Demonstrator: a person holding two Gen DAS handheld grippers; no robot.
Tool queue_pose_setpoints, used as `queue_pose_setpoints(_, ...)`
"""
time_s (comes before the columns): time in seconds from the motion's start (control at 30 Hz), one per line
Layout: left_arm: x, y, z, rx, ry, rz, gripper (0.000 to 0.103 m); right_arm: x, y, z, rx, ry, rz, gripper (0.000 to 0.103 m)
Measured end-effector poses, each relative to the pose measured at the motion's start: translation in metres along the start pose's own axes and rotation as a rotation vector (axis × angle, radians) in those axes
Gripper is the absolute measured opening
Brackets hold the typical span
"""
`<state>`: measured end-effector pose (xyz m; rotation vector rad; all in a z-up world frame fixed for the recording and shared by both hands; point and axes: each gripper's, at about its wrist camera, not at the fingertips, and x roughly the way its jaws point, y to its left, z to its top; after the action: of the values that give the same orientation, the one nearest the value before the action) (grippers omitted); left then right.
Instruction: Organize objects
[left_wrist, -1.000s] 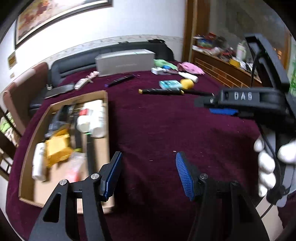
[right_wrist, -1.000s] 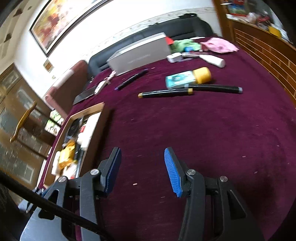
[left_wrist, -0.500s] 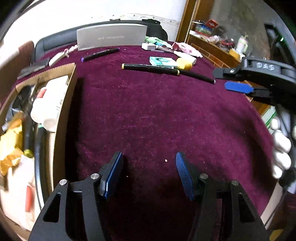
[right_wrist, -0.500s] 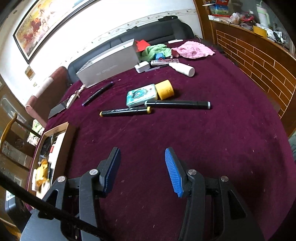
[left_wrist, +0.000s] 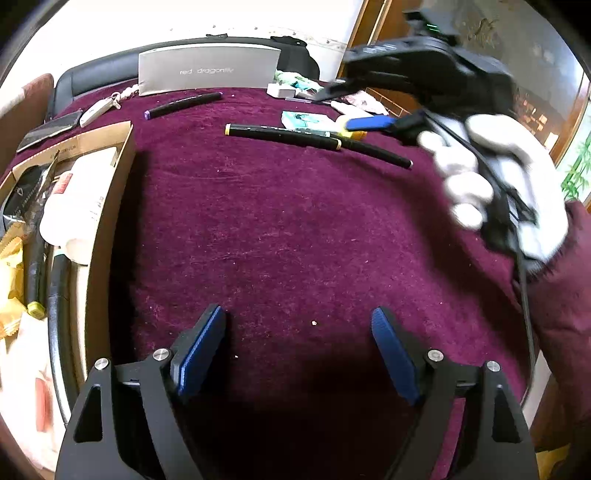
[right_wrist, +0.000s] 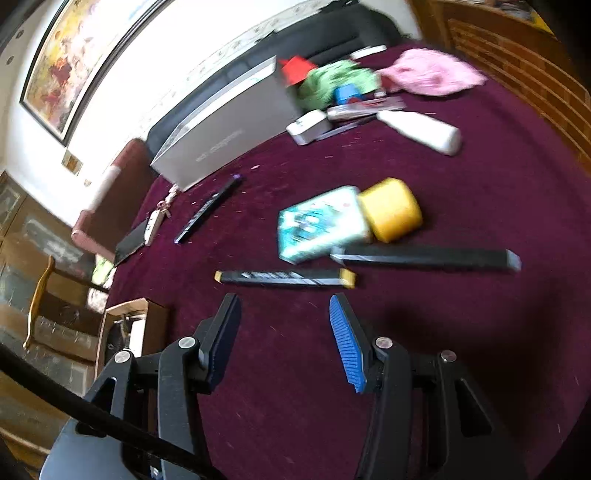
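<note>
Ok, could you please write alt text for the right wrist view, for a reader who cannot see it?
The open, empty right gripper hovers over a maroon tablecloth, just short of a black marker with yellow ends. Beyond lie a teal bottle with a yellow cap, a second black marker and a grey box.

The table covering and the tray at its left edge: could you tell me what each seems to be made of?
Table covering: probably velvet or a similar napped cloth, matte deep purple, with a fuzzy pile that holds lint specks. Tray: most likely plain brown cardboard, unfinished, with thin flat walls and a raw cut edge.
</note>
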<state>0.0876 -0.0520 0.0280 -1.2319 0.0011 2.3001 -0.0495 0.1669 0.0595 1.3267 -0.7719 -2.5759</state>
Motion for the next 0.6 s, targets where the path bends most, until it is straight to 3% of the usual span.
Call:
queue_pose_setpoints(0.17,0.001,0.002,0.001,-0.009,-0.004,-0.009,0.077,0.045,0.023,0.019,-0.032,0.092,0.038,0.049)
queue_pose_setpoints(0.33,0.001,0.0,0.001,-0.006,-0.003,-0.003,0.077,0.084,0.047,0.026,-0.093,0.151,0.022,0.049)
queue_pose_setpoints(0.5,0.002,0.0,0.002,-0.008,-0.003,-0.006,0.077,0.102,0.051,0.029,-0.125,0.182,-0.055,0.049)
queue_pose_setpoints(0.6,0.003,0.0,0.003,-0.009,-0.003,-0.009,0.077,0.1,0.045,0.022,-0.108,0.201,-0.026,0.05)
